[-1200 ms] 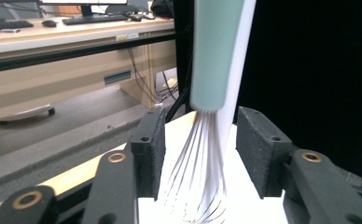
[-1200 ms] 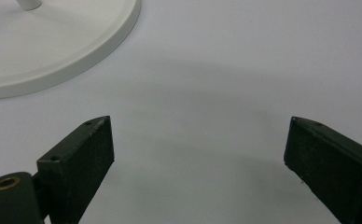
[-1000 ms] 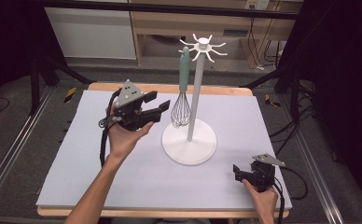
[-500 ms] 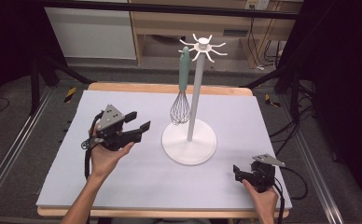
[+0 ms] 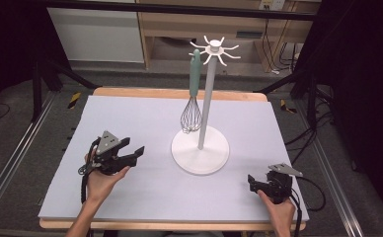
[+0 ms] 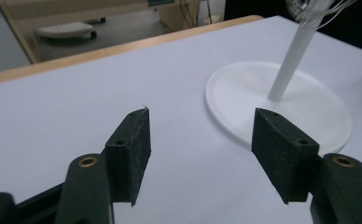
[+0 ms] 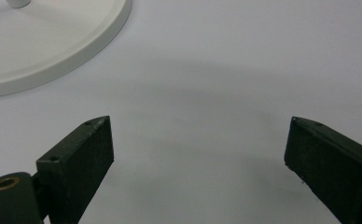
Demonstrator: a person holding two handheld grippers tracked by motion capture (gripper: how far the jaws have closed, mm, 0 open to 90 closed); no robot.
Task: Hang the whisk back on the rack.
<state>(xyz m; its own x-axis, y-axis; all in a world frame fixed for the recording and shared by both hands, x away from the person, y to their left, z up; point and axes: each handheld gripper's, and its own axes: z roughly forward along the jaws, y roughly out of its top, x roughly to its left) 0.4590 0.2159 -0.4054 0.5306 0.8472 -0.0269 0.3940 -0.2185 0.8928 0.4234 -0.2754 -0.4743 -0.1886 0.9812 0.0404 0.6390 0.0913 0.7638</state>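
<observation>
The whisk (image 5: 192, 94) is hanging from one hook of the white stand (image 5: 200, 148), which is standing a little behind the middle of the table (image 5: 130, 207). Its green handle is pointing up and its wire head is pointing down, so the long axis is running almost vertical, just beside the pole and on the left of it in the high view. The wire head is hanging above the round base and is not touching it, as far as I can tell.

The left gripper (image 5: 133, 152) is lying low over the table, to the left and in front of the stand, with its jaws pointing toward the base. The jaws are opening at this moment and nothing is between them; in the left gripper view (image 6: 200, 154) the white base and the foot of the pole are showing just ahead on the right side.

The right gripper (image 5: 254, 183) is resting near the front right edge of the table, well apart from the whisk. Its jaws are standing wide with nothing between them (image 7: 198, 158).

The whisk is hanging on the left gripper's side of the pole, so I am judging the left hand nearer. Any grasp would be meeting the handle from the side, across its upright axis and high above the jaws.
</observation>
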